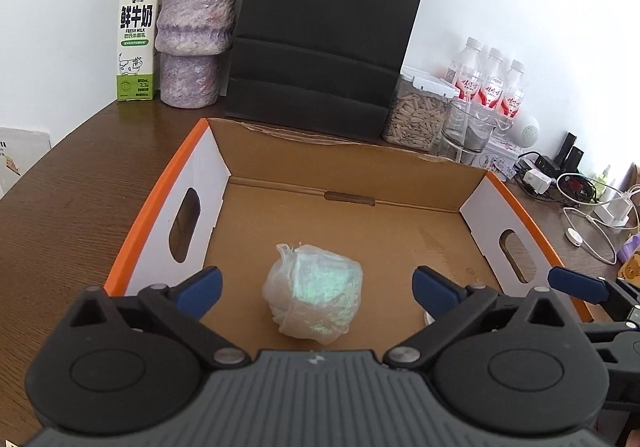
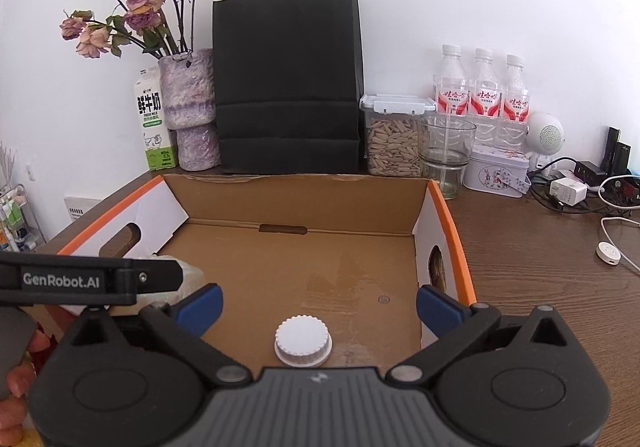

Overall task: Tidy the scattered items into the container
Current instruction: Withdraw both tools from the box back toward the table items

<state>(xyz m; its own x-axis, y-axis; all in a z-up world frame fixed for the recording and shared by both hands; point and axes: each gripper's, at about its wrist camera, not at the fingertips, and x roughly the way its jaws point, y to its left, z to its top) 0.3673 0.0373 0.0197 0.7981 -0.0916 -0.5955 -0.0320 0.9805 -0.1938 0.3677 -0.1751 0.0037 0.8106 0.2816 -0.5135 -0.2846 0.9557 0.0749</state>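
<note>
Both items lie in the box (image 1: 224,175): wad (image 1: 313,292) on its floor left of centre, cap (image 2: 303,341) near its front edge. Your left gripper (image 1: 316,289) and right gripper (image 2: 319,307) stand wide, empty. Lift each straight up, clear of the box walls. Wad: crinkled, iridescent film, soft. Cap: white plastic, ribbed, round. Box: plain corrugated card, orange rim.

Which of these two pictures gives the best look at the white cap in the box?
The right wrist view: the white cap lies whole on the box floor, ridged edge clear. In the left wrist view only a sliver peeks out behind a finger of the left hand-held gripper.
</note>
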